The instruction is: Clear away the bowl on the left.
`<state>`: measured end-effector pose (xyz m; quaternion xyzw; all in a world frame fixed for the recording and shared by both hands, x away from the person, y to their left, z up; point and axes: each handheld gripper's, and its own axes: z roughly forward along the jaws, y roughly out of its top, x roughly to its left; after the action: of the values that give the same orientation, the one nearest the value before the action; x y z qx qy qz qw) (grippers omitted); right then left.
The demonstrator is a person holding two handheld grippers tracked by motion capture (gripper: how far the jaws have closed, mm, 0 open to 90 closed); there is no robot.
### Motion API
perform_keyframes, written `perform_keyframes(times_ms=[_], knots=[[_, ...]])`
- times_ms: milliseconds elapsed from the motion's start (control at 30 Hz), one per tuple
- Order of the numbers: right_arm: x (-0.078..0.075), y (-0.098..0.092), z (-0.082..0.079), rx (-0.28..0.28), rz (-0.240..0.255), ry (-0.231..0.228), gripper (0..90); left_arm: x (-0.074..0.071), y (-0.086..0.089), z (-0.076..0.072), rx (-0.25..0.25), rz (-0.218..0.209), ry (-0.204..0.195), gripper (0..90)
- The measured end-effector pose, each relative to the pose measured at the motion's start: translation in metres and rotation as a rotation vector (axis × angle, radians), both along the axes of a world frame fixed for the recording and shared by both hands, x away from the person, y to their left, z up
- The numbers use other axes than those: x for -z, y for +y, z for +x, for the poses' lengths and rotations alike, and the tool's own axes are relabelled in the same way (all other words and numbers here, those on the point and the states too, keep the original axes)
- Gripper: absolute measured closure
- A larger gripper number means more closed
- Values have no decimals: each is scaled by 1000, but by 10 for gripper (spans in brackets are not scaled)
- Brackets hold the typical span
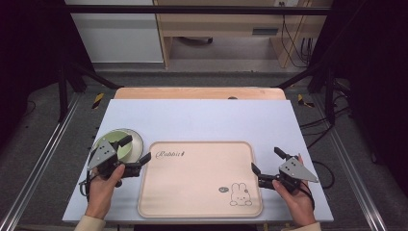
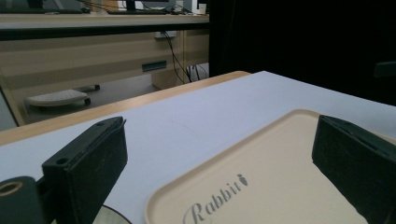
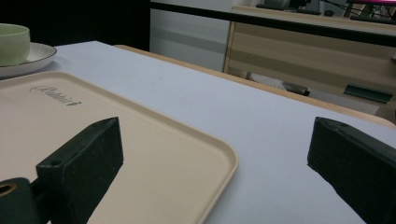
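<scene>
The left gripper (image 1: pixel 134 153) has its jaws spread wide with nothing between them; in the high view one jaw tip lies over the white saucer (image 1: pixel 137 139) and the other reaches the left rim of the beige tray (image 1: pixel 199 179). In the left gripper view the tray's near corner (image 2: pixel 280 177) with the printed word "Rabbit" (image 2: pixel 215 199) sits in the gap between the two black jaws, and a sliver of the saucer's rim (image 2: pixel 114 215) shows at the bottom beside the left-hand jaw.

The right gripper (image 1: pixel 265 163) also holds its jaws spread and empty, hovering just off the tray's right edge. In the right gripper view one jaw stands over the tray (image 3: pixel 154 154) and the other over the bare bench (image 3: pixel 261 130), so the tray's rim runs between them.

The tray lies flat at the front middle of the pale blue-grey bench (image 1: pixel 202 120), its "Rabbit" lettering (image 1: pixel 171 154) at the upper left and a small rabbit drawing (image 1: pixel 240 195) at the lower right. The saucer sits just beside the tray's upper left corner and carries a pale green cup (image 1: pixel 115 144), seen also at the far left of the right gripper view (image 3: pixel 13 44).

Each gripper is held in one of the person's hands, the left hand (image 1: pixel 103 185) and the right hand (image 1: pixel 293 197) coming in from the near edge.
</scene>
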<state>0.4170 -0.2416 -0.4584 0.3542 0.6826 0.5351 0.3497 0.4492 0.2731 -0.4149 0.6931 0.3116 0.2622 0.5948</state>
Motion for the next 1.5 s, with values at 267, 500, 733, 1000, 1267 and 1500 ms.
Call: perform_keyframes(times_ms=[267,500,733,1000,1267,1500], knots=[[0,0,0,-5,-3,-2,36,-13,20,13,-85,24,-15,35],[-1,1,-1,-7,7,6,33,-19,36,26,-183,55,-30,38],[-1,2,0,-9,3,5,33,-18,59,26,-274,78,7,40],[-1,4,-1,-15,-6,6,32,-9,80,24,-392,126,78,51],[-2,4,-1,-16,-7,7,32,-2,86,25,-462,107,131,53],[-2,5,-1,-20,-9,7,32,2,96,25,-519,125,213,77]])
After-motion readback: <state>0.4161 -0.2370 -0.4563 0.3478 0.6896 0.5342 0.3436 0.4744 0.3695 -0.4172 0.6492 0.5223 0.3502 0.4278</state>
